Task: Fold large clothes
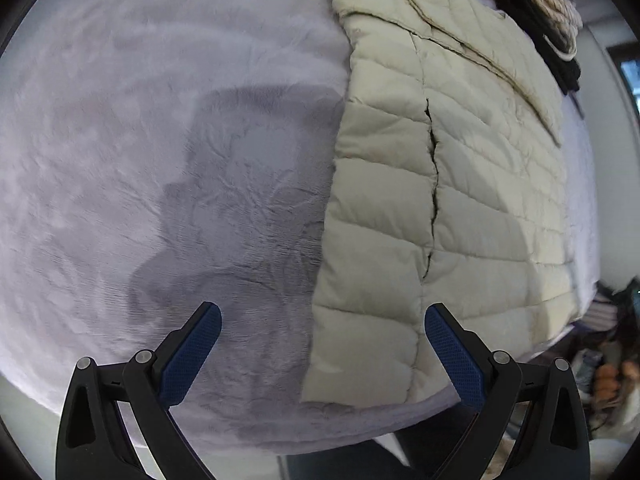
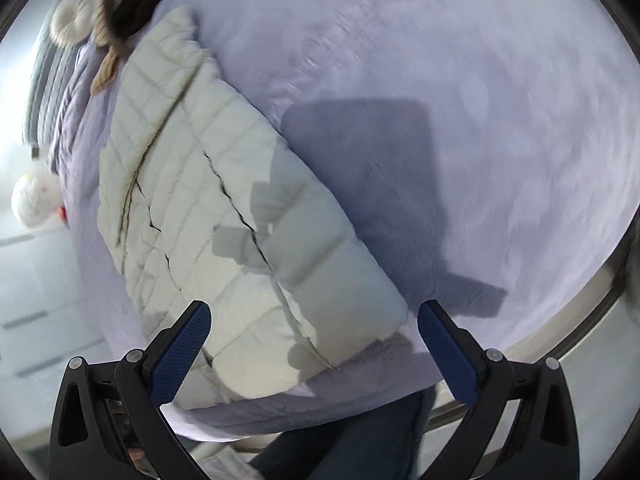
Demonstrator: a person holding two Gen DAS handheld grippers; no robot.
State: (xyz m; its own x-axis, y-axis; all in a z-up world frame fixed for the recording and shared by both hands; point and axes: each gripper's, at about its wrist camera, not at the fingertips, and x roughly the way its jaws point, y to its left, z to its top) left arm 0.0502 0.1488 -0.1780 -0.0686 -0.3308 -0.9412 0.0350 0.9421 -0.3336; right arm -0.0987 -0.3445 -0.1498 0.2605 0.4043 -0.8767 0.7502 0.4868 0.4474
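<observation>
In the left wrist view, the left gripper (image 1: pixel 322 322) is hovering with its jaws spread wide and holding nothing, above the lavender plush bed cover (image 1: pixel 140 140). The cream quilted puffer jacket (image 1: pixel 460 184) is lying flat across the right half of the frame. In the right wrist view, the jacket is occupying the left and centre, and the right gripper (image 2: pixel 314 320) is gaping wide and empty over its lower edge.
</observation>
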